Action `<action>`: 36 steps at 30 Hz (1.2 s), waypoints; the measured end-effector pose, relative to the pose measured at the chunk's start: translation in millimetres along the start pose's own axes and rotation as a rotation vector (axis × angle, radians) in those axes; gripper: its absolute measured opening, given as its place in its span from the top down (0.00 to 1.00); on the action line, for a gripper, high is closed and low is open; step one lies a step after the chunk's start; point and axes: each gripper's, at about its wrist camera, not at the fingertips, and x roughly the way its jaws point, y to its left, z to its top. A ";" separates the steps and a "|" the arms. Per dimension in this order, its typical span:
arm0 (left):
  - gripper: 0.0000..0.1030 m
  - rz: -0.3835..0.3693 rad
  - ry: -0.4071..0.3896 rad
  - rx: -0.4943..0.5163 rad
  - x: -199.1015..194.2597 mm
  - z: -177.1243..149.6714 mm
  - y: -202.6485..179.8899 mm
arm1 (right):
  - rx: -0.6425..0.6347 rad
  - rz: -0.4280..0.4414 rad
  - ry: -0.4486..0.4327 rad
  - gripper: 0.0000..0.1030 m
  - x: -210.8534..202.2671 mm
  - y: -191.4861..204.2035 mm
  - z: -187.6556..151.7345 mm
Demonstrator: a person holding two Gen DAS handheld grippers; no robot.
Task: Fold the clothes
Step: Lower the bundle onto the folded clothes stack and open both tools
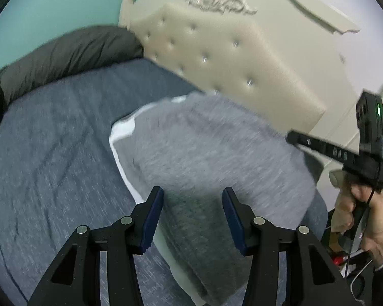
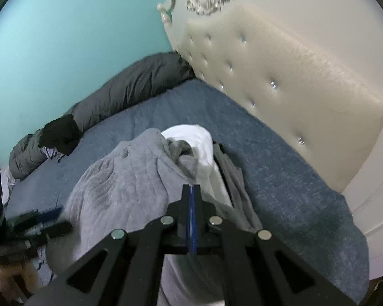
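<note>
While my right claw (image 2: 191, 191) is pinched shut on the grey garment (image 1: 204, 148) lying on the bed (image 1: 51, 153), my left claw (image 1: 192, 199) hovers wide open over it, seemingly mid-fold; next, a matching grip.

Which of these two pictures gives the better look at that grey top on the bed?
The left wrist view. There the grey top lies spread across the bed, white trim showing along its edge, though blurred. In the right wrist view it is bunched up, and the shut right tool hides part of it.
</note>
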 end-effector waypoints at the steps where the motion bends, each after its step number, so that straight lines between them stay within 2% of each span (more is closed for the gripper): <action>1: 0.49 0.004 -0.011 0.007 -2.4 1.3 -1.0 | -0.010 0.002 -0.005 1.00 -4.4 0.7 -6.3; 4: 0.49 0.015 0.015 0.014 4.5 -2.5 -3.4 | -0.040 -0.003 -0.001 1.00 -6.6 3.3 -24.5; 6: 0.49 0.020 0.032 0.013 9.1 -5.3 -3.6 | -0.061 -0.044 0.024 1.00 1.5 4.2 -35.6; 9: 0.49 0.014 0.037 0.010 8.8 -5.6 -3.6 | -0.004 -0.061 0.055 1.00 10.9 -10.2 -49.2; 13: 0.49 0.006 0.043 0.005 8.3 -5.9 -3.5 | 0.015 -0.075 0.075 1.00 11.6 -16.3 -49.0; 15: 0.50 0.002 0.046 0.003 8.1 -6.0 -3.5 | 0.022 -0.080 0.050 1.00 1.5 -13.5 -39.0; 18: 0.51 -0.004 0.051 -0.001 7.8 -6.3 -3.4 | 0.041 0.014 -0.003 0.98 -13.1 -4.5 -14.8; 21: 0.51 -0.004 0.053 -0.001 10.8 -5.1 -0.7 | 0.071 0.153 0.046 0.98 -4.2 9.6 12.0; 23: 0.51 -0.002 0.054 0.001 14.5 -3.6 2.4 | 0.047 0.177 0.074 0.97 6.3 24.2 29.5; 25: 0.51 0.000 0.055 0.002 18.2 -2.1 5.5 | 0.030 0.185 0.108 0.89 18.2 36.5 41.0; 30: 0.51 0.005 0.057 0.007 27.3 1.6 13.2 | -0.057 0.109 0.218 0.89 61.4 58.5 46.9; 31: 0.51 0.006 0.057 0.008 29.2 2.4 14.8 | -0.065 0.066 0.254 0.93 72.0 57.7 44.9; 33: 0.51 0.008 0.058 0.009 32.8 3.9 17.9 | -0.035 0.028 0.284 1.00 83.4 50.6 41.7; 36: 0.52 0.010 0.063 0.016 37.1 3.5 17.9 | 0.014 0.002 0.295 1.00 92.3 37.8 37.9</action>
